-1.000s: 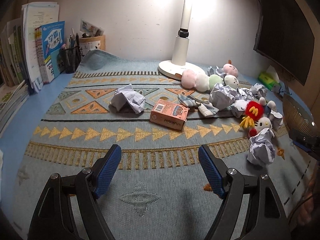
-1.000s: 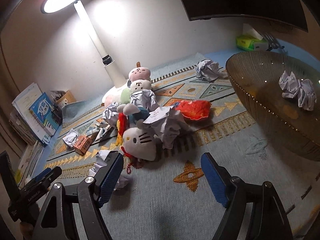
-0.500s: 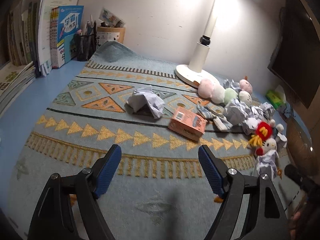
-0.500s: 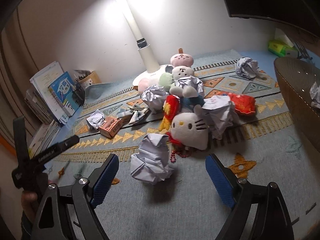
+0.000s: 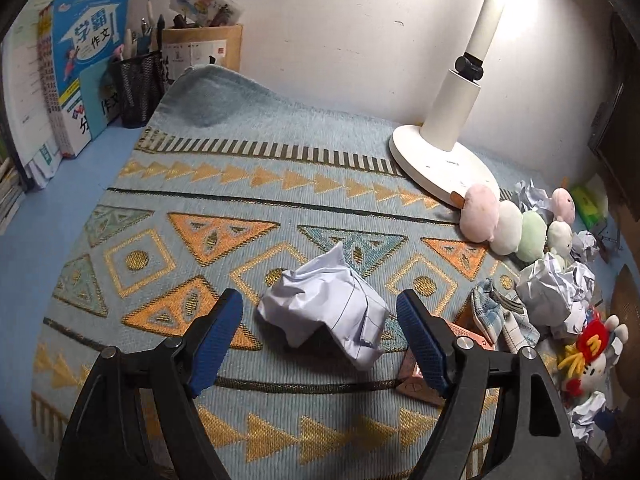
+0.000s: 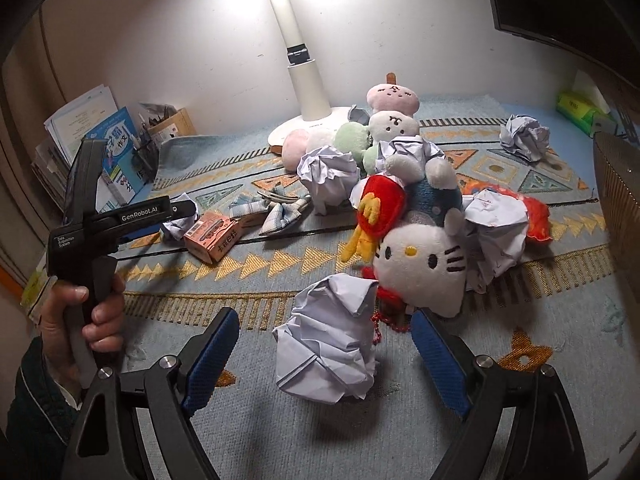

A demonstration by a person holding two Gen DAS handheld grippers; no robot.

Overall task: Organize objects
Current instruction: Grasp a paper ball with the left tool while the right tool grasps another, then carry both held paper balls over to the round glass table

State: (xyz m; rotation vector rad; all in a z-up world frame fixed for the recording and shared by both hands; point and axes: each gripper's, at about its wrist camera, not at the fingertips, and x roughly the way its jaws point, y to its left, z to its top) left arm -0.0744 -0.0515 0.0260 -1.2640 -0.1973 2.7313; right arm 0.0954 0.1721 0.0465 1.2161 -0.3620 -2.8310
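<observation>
My left gripper (image 5: 320, 336) is open, its blue pads on either side of a crumpled white paper ball (image 5: 326, 306) on the patterned mat, not touching it. My right gripper (image 6: 326, 356) is open around another crumpled paper ball (image 6: 328, 344), which lies just in front of a white cat plush (image 6: 424, 264). The left gripper (image 6: 176, 216) also shows in the right wrist view, held in a hand at the left. More paper balls (image 6: 328, 172) (image 6: 524, 136) and plush toys (image 6: 394, 94) are piled mid-mat. An orange carton (image 6: 212, 236) lies to the left of the pile.
A white lamp base (image 5: 440, 164) stands at the back of the mat. Books (image 5: 80, 72) and a mesh pen cup (image 5: 138, 88) line the back left. A brown ribbed bowl (image 6: 618, 208) is at the right edge. A green tissue pack (image 6: 578, 106) sits back right.
Both grippers moved forward and down. Each paper ball now lies between its gripper's open pads. The left one swung toward the left paper ball; the bowl slid out of the right view.
</observation>
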